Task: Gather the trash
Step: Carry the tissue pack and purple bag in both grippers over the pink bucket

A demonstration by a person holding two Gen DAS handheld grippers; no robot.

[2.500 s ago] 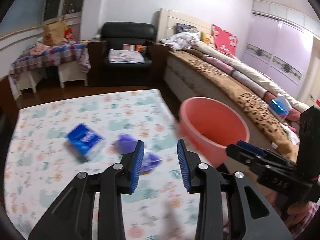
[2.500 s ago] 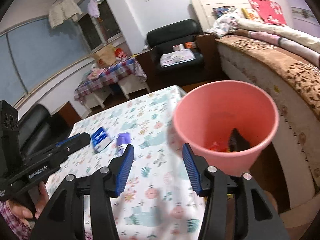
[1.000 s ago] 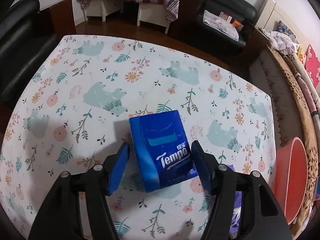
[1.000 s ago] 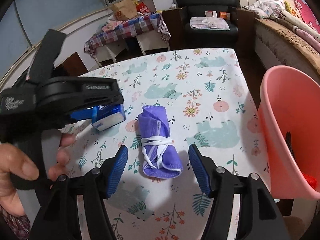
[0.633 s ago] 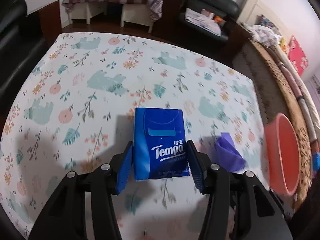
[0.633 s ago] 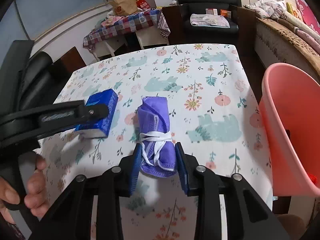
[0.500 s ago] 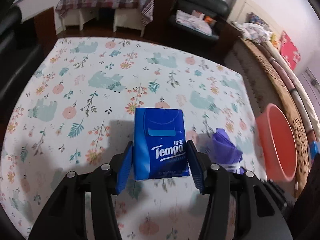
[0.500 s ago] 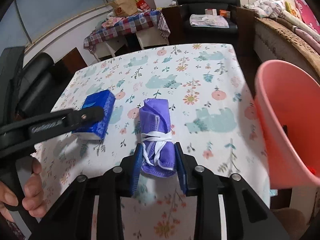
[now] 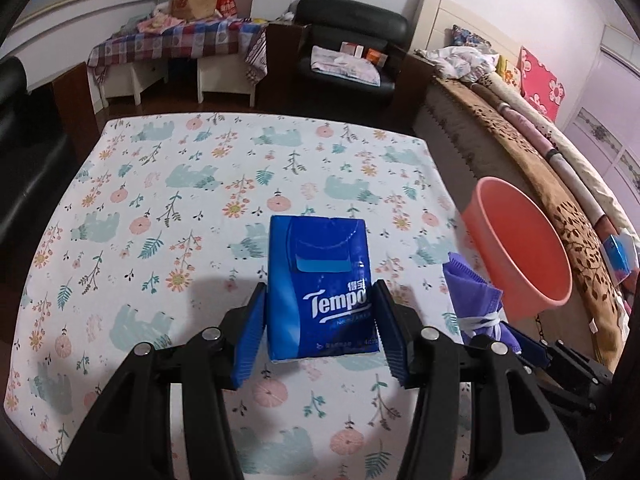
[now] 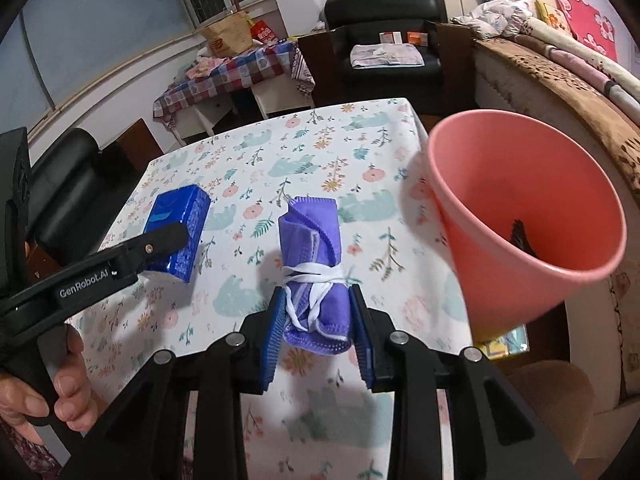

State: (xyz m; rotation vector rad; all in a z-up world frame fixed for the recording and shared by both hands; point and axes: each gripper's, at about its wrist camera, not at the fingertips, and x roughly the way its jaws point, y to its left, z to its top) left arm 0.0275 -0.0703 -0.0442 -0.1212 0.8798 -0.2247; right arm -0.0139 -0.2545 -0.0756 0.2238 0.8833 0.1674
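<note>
You have a blue Tempo tissue pack [image 9: 320, 280] clamped by its two long sides, printed face up, lifted clear above the floral surface [image 9: 160, 208]; its far end points away from you and a lighter blue seal strip crosses its upper half. You also hold a rolled purple face mask [image 10: 314, 276], bound around its middle by its own white ear loops, pinched at its near end and raised off the surface, its pleated far end flaring open. Just to the right of the mask stands the pink bin [image 10: 500, 216], mouth tilted toward you, with something dark inside.
</note>
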